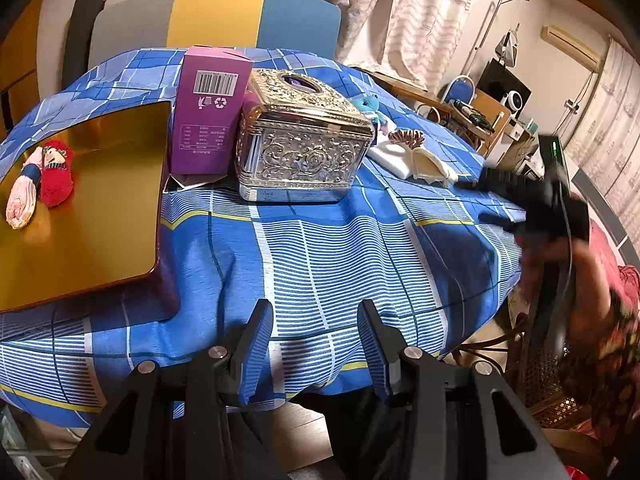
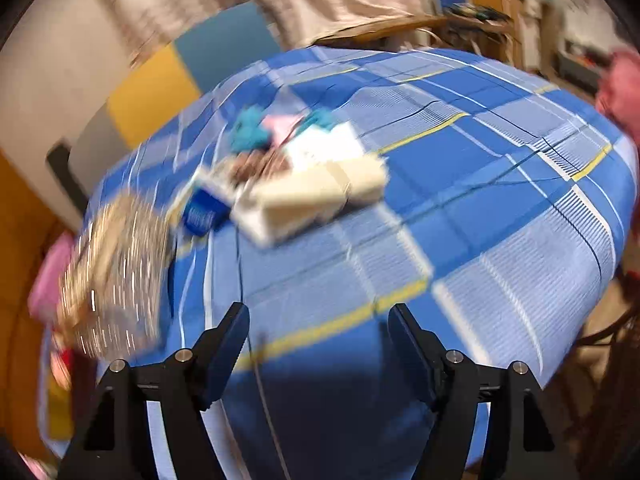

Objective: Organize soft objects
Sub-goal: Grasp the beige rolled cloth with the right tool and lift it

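A red and pink knitted doll (image 1: pixel 40 180) lies on a gold tray (image 1: pixel 92 220) at the left. A teal plush toy (image 1: pixel 370 105), a brown scrunchie (image 1: pixel 407 137) and a folded cream cloth (image 1: pixel 412 160) lie behind the silver box. My left gripper (image 1: pixel 316 312) is open and empty above the blue checked tablecloth (image 1: pixel 320 240). My right gripper (image 2: pixel 320 316) is open and empty; its view is blurred and shows the cream cloth (image 2: pixel 320 192), the teal plush (image 2: pixel 248 132) and the scrunchie (image 2: pixel 256 168). The right gripper also shows in the left wrist view (image 1: pixel 496 200).
An ornate silver tissue box (image 1: pixel 304 140) and a purple carton (image 1: pixel 210 112) stand mid-table. A grey, yellow and blue chair back (image 1: pixel 216 20) is behind the table. Cluttered furniture (image 1: pixel 500 112) stands at the right. A wicker chair (image 1: pixel 552 380) is by the table's right edge.
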